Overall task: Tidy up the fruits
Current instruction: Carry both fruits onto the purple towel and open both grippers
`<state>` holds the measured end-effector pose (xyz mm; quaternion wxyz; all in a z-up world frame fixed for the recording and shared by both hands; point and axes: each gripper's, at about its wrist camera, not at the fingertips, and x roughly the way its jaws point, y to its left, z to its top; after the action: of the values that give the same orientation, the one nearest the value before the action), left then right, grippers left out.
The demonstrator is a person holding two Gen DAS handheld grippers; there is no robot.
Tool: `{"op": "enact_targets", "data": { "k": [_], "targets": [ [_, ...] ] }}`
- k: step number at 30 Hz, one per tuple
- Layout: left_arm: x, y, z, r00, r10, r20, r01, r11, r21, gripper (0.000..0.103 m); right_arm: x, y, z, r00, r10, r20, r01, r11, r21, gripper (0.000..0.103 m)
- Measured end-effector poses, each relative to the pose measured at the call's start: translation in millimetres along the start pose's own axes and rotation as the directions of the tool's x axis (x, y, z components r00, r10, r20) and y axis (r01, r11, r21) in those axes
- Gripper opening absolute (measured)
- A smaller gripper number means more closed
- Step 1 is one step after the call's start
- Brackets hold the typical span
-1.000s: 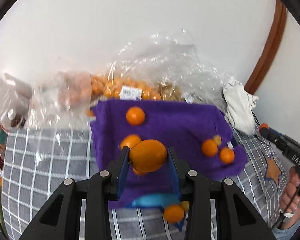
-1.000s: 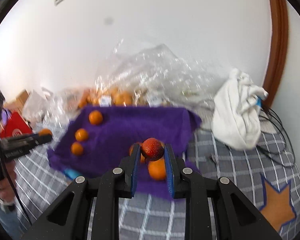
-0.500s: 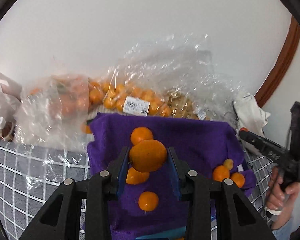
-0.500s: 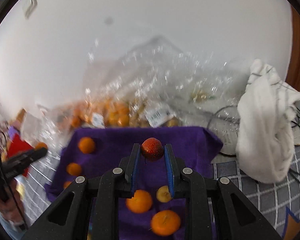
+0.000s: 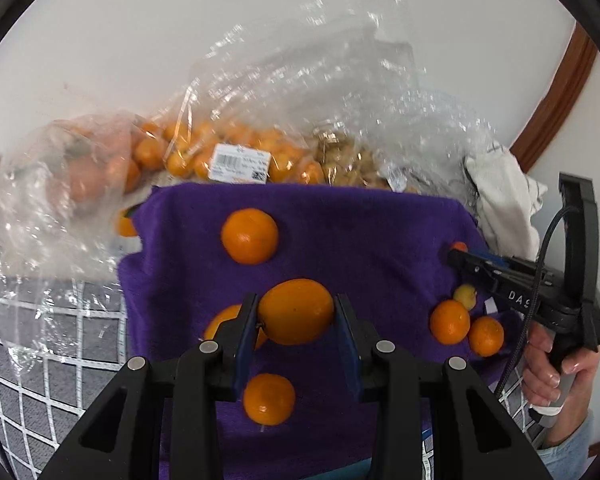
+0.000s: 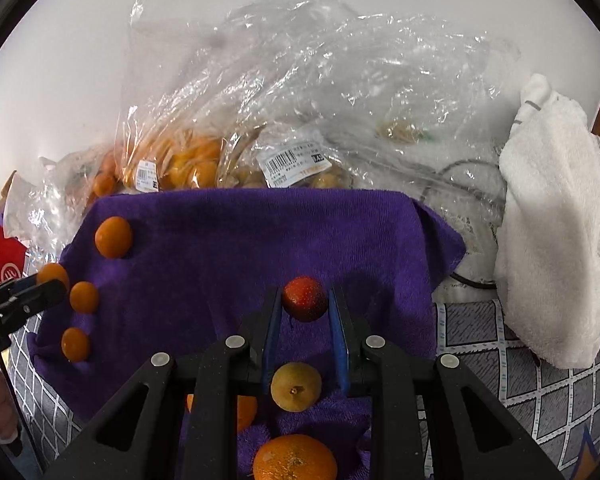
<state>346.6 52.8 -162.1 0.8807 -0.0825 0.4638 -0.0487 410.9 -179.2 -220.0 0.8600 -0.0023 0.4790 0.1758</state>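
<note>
Left wrist view: the left gripper [image 5: 296, 316] is clamped on a large orange [image 5: 296, 317], pinched between both blue pads and held above the purple towel [image 5: 340, 220]. Under it, a small orange [image 5: 269, 399] lies on the towel between the fingers, another orange [image 5: 250, 235] sits farther back, and a pair of oranges [image 5: 466, 328] rests near the right edge, just below the right gripper [image 5: 458, 254]. Bagged fruit [image 5: 220, 156] lines the wall behind.

Right wrist view: the right gripper [image 6: 305, 304] is closed on a red fruit [image 6: 304, 299], lifted over the towel. A yellow fruit [image 6: 296, 387] lies below between the fingers. A white cloth [image 6: 552, 220] is heaped at right.
</note>
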Motion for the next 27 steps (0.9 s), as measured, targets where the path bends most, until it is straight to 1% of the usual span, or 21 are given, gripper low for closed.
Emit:
{"op": "enact_targets", "data": {
  "k": [3, 5, 6, 8, 9, 16, 21, 24, 27],
  "targets": [
    [7.8, -4.3, -3.2, 1.000, 0.011, -0.024, -0.011, 1.000, 0.015, 0.035, -0.5, 1.1, -0.6, 0.999, -0.043, -0.011, 0.042, 0.999, -0.030, 0.024],
    [13.3, -6.9, -5.9, 0.999, 0.024, -0.040, -0.023, 0.999, 0.026, 0.035, -7.5, 1.5, -0.4, 0.999, -0.047, 0.003, 0.047, 0.998, -0.039, 0.025],
    [13.9, -8.3, -6.7, 0.999, 0.018, -0.039, -0.017, 0.999, 0.031, 0.035, -12.9, 1.5, 0.5, 0.999, -0.042, 0.016, 0.043, 0.998, -0.037, 0.027],
    [14.8, -10.3, -7.1, 0.999, 0.018, -0.046, -0.017, 0.999, 0.034, 0.035, -22.9, 2.3, 2.1, 0.999, -0.028, 0.044, 0.029, 0.999, -0.033, 0.039],
    [15.2, -11.3, -7.6, 0.999, 0.018, -0.047, -0.016, 0.999, 0.036, 0.035, -27.9, 2.9, 2.7, 0.998, -0.022, 0.057, 0.024, 0.999, -0.036, 0.041],
    [20.2, -14.8, -11.1, 0.997, 0.008, -0.076, -0.005, 0.999, 0.047, 0.035, -61.1, 13.5, 3.3, 0.991, -0.046, 0.124, 0.053, 0.997, -0.054, 0.041],
    [22.3, -16.8, -11.6, 0.993, 0.012, -0.121, -0.004, 0.998, 0.061, 0.035, -92.2, 13.0, -12.2, 0.982, -0.026, 0.188, 0.026, 1.000, 0.002, 0.043],
    [12.1, -18.1, -9.7, 0.995, 0.029, -0.096, -0.023, 0.998, 0.063, 0.035, -105.5, 13.7, -26.4, 0.982, -0.029, 0.189, 0.027, 0.999, 0.018, 0.043],
    [-9.7, -26.5, -8.5, 0.997, 0.069, -0.025, -0.066, 0.991, 0.114, 0.035, -116.4, 18.0, -40.2, 0.977, -0.069, 0.202, 0.069, 0.998, 0.007, 0.043]
  ]
}}
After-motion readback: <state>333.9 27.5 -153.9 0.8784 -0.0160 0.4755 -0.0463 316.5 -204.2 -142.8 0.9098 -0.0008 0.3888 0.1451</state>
